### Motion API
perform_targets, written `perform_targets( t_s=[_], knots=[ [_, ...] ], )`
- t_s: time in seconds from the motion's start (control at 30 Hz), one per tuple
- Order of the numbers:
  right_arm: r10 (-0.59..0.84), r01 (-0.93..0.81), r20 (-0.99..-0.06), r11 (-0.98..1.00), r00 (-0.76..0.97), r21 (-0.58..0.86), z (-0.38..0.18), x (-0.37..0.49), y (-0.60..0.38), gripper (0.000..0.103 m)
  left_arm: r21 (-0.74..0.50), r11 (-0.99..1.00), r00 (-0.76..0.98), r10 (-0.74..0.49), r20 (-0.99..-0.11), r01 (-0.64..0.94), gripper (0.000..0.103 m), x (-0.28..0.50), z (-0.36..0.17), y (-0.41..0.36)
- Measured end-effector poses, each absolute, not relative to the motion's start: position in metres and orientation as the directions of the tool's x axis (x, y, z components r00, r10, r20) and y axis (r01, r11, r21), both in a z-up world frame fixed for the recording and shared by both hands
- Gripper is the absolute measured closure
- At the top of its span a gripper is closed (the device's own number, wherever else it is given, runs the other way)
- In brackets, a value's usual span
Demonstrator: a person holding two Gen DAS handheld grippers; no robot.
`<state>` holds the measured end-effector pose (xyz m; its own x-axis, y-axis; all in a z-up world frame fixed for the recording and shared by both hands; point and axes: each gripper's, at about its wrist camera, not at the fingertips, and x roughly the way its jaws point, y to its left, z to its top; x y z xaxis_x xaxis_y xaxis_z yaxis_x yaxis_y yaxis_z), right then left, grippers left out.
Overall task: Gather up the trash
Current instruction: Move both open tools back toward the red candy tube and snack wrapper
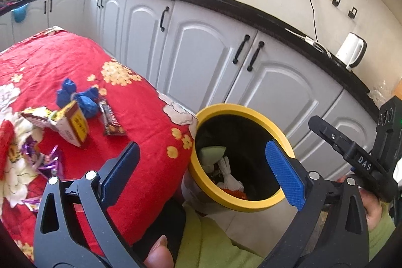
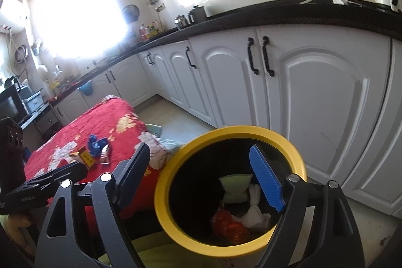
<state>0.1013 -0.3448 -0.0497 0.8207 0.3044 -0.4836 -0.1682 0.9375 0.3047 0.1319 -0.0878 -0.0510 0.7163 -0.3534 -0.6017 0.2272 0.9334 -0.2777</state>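
A yellow-rimmed black bin stands on the floor beside the red flowered table; it also shows in the right wrist view. Inside lie a red wrapper, white crumpled paper and a pale green piece. On the table lie blue crumpled wrappers, a yellow-and-white carton, a brown snack bar wrapper and purple foil scraps. My left gripper is open and empty at the bin's near rim. My right gripper is open and empty over the bin's mouth.
White cabinets under a black countertop run behind the bin. A white kettle stands on the counter at the right. The right gripper's body shows at the right of the left wrist view.
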Motion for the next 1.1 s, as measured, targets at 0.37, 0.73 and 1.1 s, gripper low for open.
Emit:
perform_targets(
  t_s=[0.37, 0.73, 1.1],
  knots=[
    [0.369, -0.258, -0.459, 0.922, 0.808, 0.287, -0.032, 0.092, -0.313, 0.022, -0.279, 0.947, 0.778, -0.295, -0.555, 0.159, 0.011, 0.122, -0.032, -0.055],
    [0.445, -0.361, -0.466, 0.895, 0.765, 0.262, -0.025, 0.083, -0.270, 0.020, -0.286, 0.953, 0.822, -0.239, -0.518, 0.097, 0.011, 0.112, -0.019, -0.022],
    [0.510, -0.452, -0.469, 0.859, 0.721, 0.239, -0.018, 0.075, -0.228, 0.020, -0.290, 0.957, 0.855, -0.176, -0.487, 0.032, 0.011, 0.104, -0.008, 0.008]
  ],
)
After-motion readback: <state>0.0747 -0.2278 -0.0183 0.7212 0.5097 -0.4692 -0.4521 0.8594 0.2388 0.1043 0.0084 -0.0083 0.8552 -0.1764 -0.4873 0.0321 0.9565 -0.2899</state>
